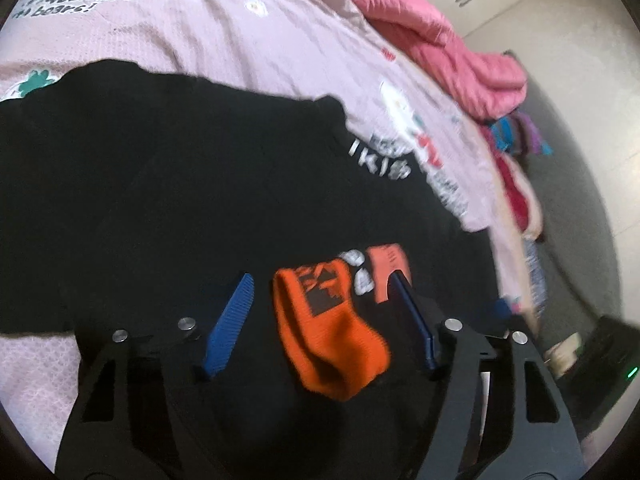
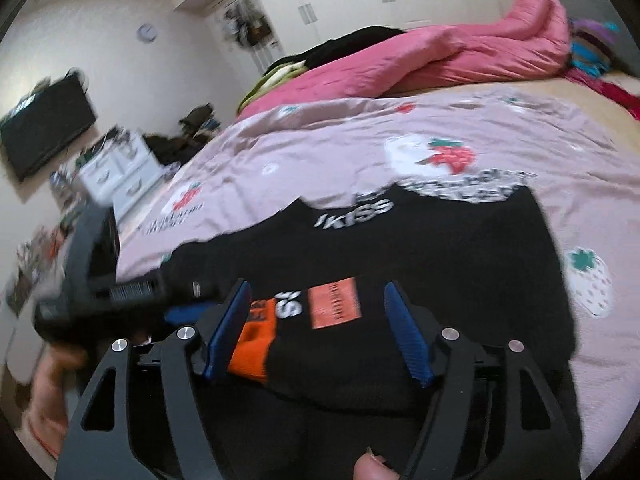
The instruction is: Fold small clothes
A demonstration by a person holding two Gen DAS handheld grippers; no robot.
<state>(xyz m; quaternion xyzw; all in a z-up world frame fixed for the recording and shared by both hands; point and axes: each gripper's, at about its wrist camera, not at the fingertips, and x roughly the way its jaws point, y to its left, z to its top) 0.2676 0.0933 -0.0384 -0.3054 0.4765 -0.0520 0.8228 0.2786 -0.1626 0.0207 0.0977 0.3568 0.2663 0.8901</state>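
Clothing is lying spread across the bed (image 2: 500,120) so that it can be folded flat: a black garment (image 1: 180,200) with white lettering is covering the lower middle of both views, resting on the pink strawberry-print bedspread (image 1: 240,40), which is giving it a broad, soft surface. An orange patch (image 1: 328,328) of the garment, bunched into a fold, is sitting at the lower centre of the left wrist view, and a paler orange label (image 2: 335,303) is showing beside it.

The left gripper (image 1: 322,292) is hanging over that bunched orange part, its jaws standing apart on either side of it with the blue pads clear of the cloth, so it is gripping nothing. In the right wrist view, the right gripper (image 2: 318,300) is likewise hovering with jaws released over the label area; whether its left pad is brushing the orange fabric is unclear through the blur.

Both seem to be poised at the near edge, probably to pinch it for a fold. A pink quilt (image 2: 440,56) is heaped well apart at the upper right of that view.
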